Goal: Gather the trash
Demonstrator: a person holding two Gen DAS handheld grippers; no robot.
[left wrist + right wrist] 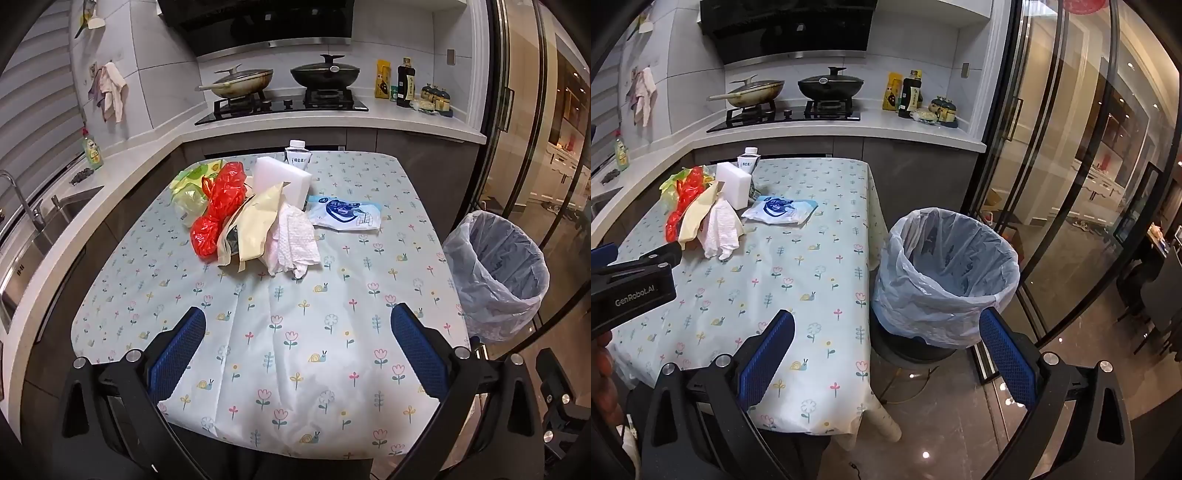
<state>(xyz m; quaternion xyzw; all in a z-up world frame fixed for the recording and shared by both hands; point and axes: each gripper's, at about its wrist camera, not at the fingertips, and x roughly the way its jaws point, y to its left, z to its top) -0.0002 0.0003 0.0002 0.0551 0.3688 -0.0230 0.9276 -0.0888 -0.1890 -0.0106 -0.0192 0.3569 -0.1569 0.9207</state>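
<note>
A thin, matt tablecloth (295,332) with creased folds, printed with small flowers and snails; on it a glossy, crinkled red plastic bag (218,206); soft, embossed white paper towel (291,236); smooth cream paper wrapper (255,221); a matt white foam block (280,181); a shiny blue and white plastic packet (347,214); beside the table, a bin lined with a thin, translucent, wrinkled plastic bag (945,273); gripper pads (766,362) of blue, finely textured rubber on matt black plastic; polished, reflective floor (942,424).

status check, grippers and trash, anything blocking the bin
Left gripper and right gripper open, empty. Trash pile untouched on table. Lined bin empty, path clear.
</note>
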